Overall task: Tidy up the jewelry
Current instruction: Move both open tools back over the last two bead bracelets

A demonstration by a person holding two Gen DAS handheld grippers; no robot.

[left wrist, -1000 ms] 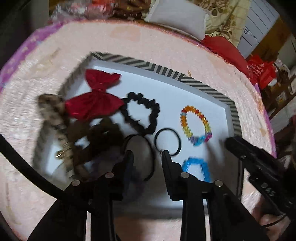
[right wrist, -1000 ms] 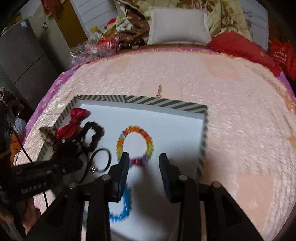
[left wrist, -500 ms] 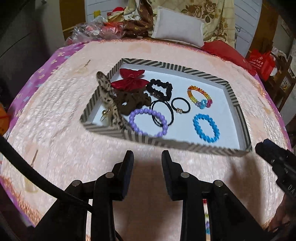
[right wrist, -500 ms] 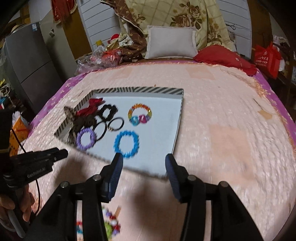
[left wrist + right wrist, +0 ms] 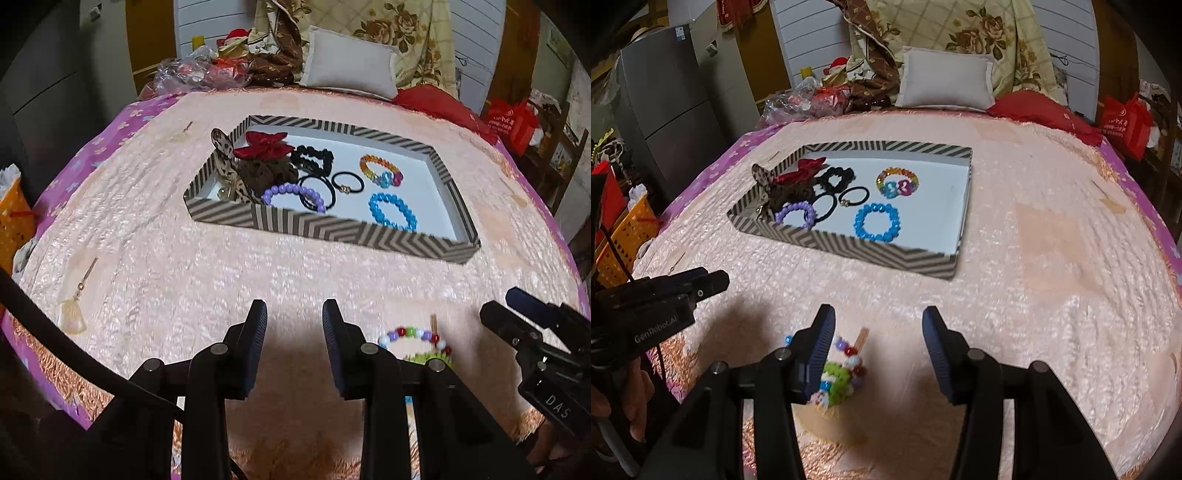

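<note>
A striped tray [image 5: 332, 229] [image 5: 849, 247] on the pink bedspread holds a red bow [image 5: 264, 146], black scrunchie [image 5: 312, 157], purple bracelet [image 5: 293, 194], blue bracelet [image 5: 393, 212] [image 5: 877, 221], rainbow bracelet [image 5: 378, 170] [image 5: 897, 181] and black hair ties [image 5: 347, 182]. A multicoloured bead bracelet with a green piece [image 5: 844, 363] [image 5: 415, 338] lies on the bedspread near the front. My left gripper [image 5: 294, 321] is open and empty, in front of the tray. My right gripper [image 5: 877, 332] is open, its left finger beside the loose bracelet.
A small shell-shaped pendant [image 5: 74, 317] lies on the bedspread at the left. A white pillow [image 5: 943, 79] and red cushion [image 5: 1045, 110] sit at the far end. An orange basket [image 5: 624, 236] stands left of the bed.
Both grippers have pulled back from over the tray to the near part of the bed. The right gripper has opened wider. The loose bead bracelet has come into view.
</note>
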